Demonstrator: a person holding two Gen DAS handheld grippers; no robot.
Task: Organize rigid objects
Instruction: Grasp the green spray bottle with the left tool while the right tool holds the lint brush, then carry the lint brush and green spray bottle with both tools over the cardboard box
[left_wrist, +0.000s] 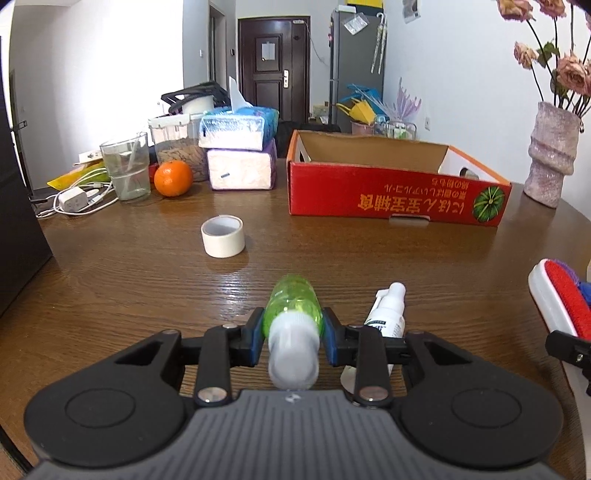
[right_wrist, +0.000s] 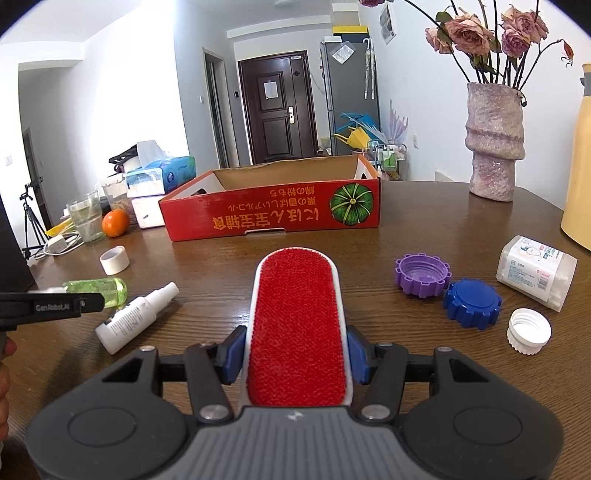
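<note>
My left gripper (left_wrist: 293, 334) is shut on a green bottle (left_wrist: 293, 302) with a white cap, held just above the wooden table (left_wrist: 147, 280). A white spray bottle (left_wrist: 386, 312) lies beside it on the right. My right gripper (right_wrist: 295, 360) is shut on a red-faced lint brush (right_wrist: 297, 325) with a white frame. The open red cardboard box (left_wrist: 395, 192) stands at the back of the table. In the right wrist view the green bottle (right_wrist: 99, 290) and the left gripper's finger (right_wrist: 51, 304) show at the left, the red box (right_wrist: 273, 214) straight ahead.
A roll of white tape (left_wrist: 222, 236) lies mid-table. An orange (left_wrist: 173, 178), a glass (left_wrist: 125, 171), tissue packs (left_wrist: 240, 147) and a charger (left_wrist: 72, 199) crowd the back left. A purple cap (right_wrist: 423, 275), blue cap (right_wrist: 471, 304), white cap (right_wrist: 528, 330) and cotton-swab box (right_wrist: 535, 271) lie right. A vase (right_wrist: 493, 144) stands back right.
</note>
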